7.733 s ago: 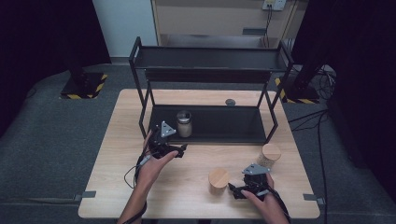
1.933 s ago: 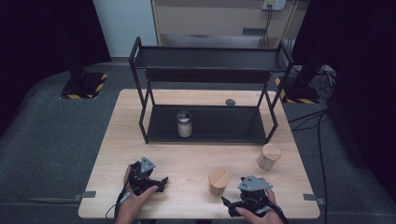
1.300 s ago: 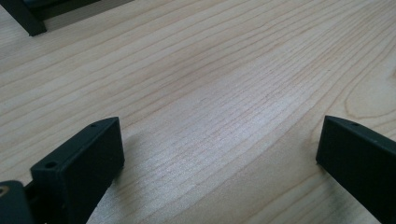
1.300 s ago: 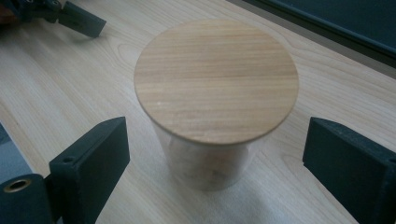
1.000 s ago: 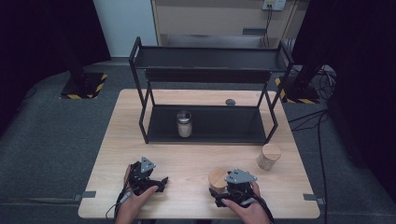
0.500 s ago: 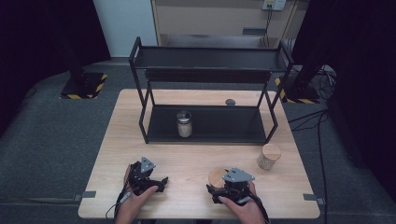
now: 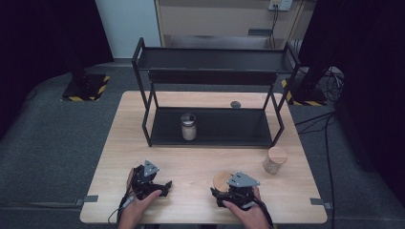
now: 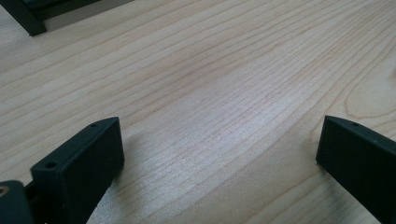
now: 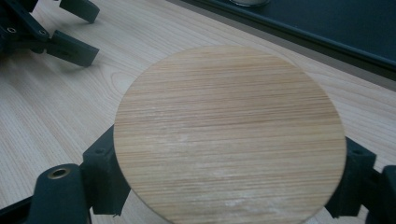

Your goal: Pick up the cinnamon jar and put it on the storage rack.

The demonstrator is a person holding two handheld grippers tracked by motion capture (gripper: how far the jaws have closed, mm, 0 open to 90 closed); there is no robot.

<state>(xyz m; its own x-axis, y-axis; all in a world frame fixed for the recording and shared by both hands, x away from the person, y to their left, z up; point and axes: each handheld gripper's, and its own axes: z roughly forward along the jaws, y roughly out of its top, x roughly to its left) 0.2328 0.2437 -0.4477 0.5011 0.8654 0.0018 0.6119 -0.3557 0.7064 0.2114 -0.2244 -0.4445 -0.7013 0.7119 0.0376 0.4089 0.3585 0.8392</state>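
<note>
A jar with a round wooden lid (image 7: 220, 180) (image 9: 229, 135) stands near the table's front edge, right of the middle. My right gripper (image 7: 224, 188) is at it with one jaw on each side, just below the lid's rim. The jaws stand wide apart, and the lid hides whether they touch the jar. My left gripper (image 7: 165, 187) (image 8: 219, 154) rests low over bare wood at the front left, open, with nothing between its jaws. It also shows as the left gripper (image 9: 51, 35) at the top left of the right gripper view.
A black two-tier rack (image 7: 210, 62) stands at the back of the wooden table (image 7: 191, 162). A glass jar (image 7: 188, 126) sits on its lower shelf. A second wooden-lidded jar (image 7: 275, 160) stands at the right. A small dark disc (image 7: 235, 104) lies behind the rack.
The left gripper let go of the glass jar on the shelf and drew back to the table's front left. The right gripper moved left and up to the wooden-lidded jar.
</note>
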